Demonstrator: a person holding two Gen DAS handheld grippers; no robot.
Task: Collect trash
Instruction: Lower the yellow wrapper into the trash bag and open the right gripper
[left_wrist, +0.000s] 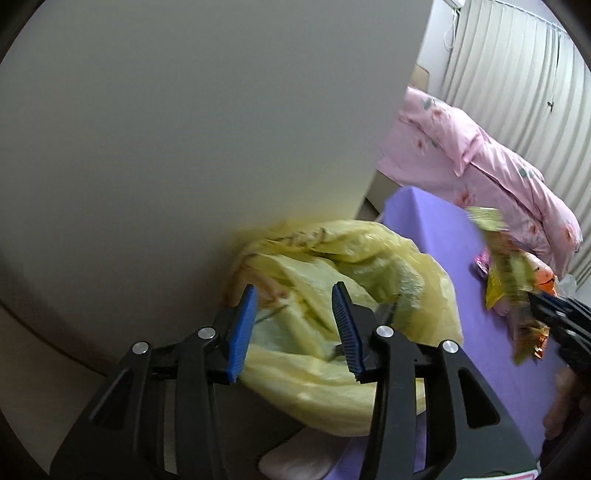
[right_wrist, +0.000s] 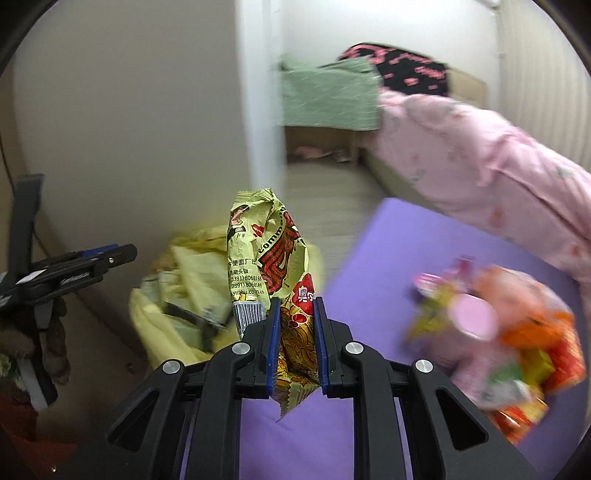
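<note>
The wall (left_wrist: 184, 129) fills most of my left view, with the pink quilt (right_wrist: 480, 166) heaped behind the purple mat (right_wrist: 388, 258). Against the foot of the wall sits the yellow bag (left_wrist: 332, 266), crumpled, its mouth sagging partly open toward me. On the mat's right side lies a blurred pile of wrappers (right_wrist: 517, 332), still to be gathered.

My right gripper (right_wrist: 295, 310) pinches a crumpled noodle wrapper (right_wrist: 266, 251) by its lower part; the pads press it from both sides and most of it stands up beyond the tips. It hangs over the mat's edge, just short of the bag. My left gripper (left_wrist: 295, 295) is spread with nothing between the pads, hovering right above the bag's mouth.

The step in hand, as I judge it, is dropping this wrapper in. To do it well I should take the bag's near rim with my left and hold the mouth wide, since the film looks limp and likely to fold shut. Then I carry the wrapper fully over the opening, tip it downward, and release only once its tall end is past the rim, or it may catch and slide onto the floor.
</note>
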